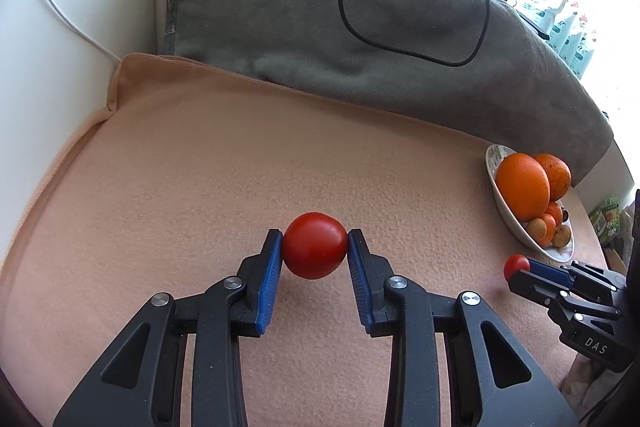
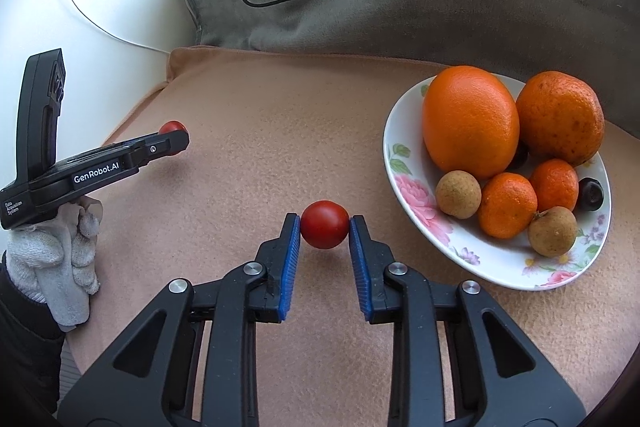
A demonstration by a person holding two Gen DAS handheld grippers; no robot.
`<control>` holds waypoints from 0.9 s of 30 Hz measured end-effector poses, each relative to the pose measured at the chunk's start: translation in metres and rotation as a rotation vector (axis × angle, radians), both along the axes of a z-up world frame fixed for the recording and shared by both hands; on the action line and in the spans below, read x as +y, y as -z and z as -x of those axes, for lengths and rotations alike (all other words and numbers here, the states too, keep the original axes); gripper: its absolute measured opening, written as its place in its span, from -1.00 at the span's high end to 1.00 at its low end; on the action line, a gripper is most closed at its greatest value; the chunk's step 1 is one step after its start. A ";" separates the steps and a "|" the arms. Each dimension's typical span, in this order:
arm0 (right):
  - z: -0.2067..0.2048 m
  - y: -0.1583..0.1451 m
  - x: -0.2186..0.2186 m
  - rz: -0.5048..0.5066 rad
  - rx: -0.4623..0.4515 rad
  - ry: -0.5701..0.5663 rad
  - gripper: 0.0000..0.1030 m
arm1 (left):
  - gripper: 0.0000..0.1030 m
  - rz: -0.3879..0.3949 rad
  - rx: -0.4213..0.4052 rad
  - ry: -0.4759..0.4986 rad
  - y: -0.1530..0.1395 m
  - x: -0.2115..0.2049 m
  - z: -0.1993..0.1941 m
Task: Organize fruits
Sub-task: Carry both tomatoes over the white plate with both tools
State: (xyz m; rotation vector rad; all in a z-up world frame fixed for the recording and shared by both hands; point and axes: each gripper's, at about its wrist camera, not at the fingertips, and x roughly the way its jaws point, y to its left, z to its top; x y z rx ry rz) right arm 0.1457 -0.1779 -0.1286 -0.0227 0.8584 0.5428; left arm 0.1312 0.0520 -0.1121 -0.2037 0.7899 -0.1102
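Note:
My left gripper (image 1: pixel 315 241) is shut on a red tomato (image 1: pixel 315 245), held just above the peach cloth. In the right wrist view it shows at the left (image 2: pixel 176 139) with its tomato (image 2: pixel 173 127). My right gripper (image 2: pixel 325 227) is shut on a smaller red tomato (image 2: pixel 325 229); it also shows in the left wrist view (image 1: pixel 520 269) with that tomato (image 1: pixel 515 264). A floral plate (image 2: pixel 408 187) to the right holds two large oranges (image 2: pixel 470 121), small tangerines (image 2: pixel 507 205), brown longans (image 2: pixel 458 194) and a dark fruit (image 2: pixel 591 193).
A peach cloth (image 1: pixel 200 167) covers the table. A grey towel (image 1: pixel 300 7) with a black cable (image 1: pixel 348 15) lies behind it. A white surface with a thin white wire (image 2: pixel 80 11) is at the left. A gloved hand (image 2: pixel 60 267) holds the left gripper.

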 end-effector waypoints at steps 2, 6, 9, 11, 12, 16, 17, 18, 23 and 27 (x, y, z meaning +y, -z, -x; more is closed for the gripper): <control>0.002 -0.003 -0.002 -0.007 -0.006 0.000 0.49 | 0.40 -0.002 -0.008 0.011 -0.004 -0.005 0.003; 0.005 -0.010 -0.008 -0.030 -0.012 0.008 0.49 | 0.40 0.002 -0.024 0.037 -0.012 -0.016 0.006; 0.010 -0.016 -0.017 -0.043 -0.026 0.019 0.49 | 0.40 0.005 -0.037 0.061 -0.018 -0.027 0.007; 0.013 -0.019 -0.022 -0.049 -0.037 0.028 0.49 | 0.40 0.008 -0.043 0.079 -0.021 -0.035 0.007; 0.014 -0.022 -0.027 -0.052 -0.043 0.035 0.49 | 0.40 0.010 -0.046 0.088 -0.023 -0.039 0.009; 0.019 -0.030 -0.046 -0.068 -0.059 0.064 0.49 | 0.40 0.018 -0.053 0.129 -0.026 -0.057 0.009; 0.021 -0.032 -0.051 -0.068 -0.064 0.071 0.49 | 0.40 0.020 -0.054 0.141 -0.026 -0.062 0.008; 0.022 -0.034 -0.055 -0.067 -0.069 0.078 0.49 | 0.40 0.021 -0.056 0.152 -0.027 -0.067 0.008; 0.024 -0.041 -0.077 -0.063 -0.085 0.114 0.49 | 0.40 0.027 -0.061 0.202 -0.029 -0.091 0.007; 0.022 -0.042 -0.093 -0.062 -0.088 0.140 0.49 | 0.40 0.025 -0.065 0.238 -0.032 -0.108 0.004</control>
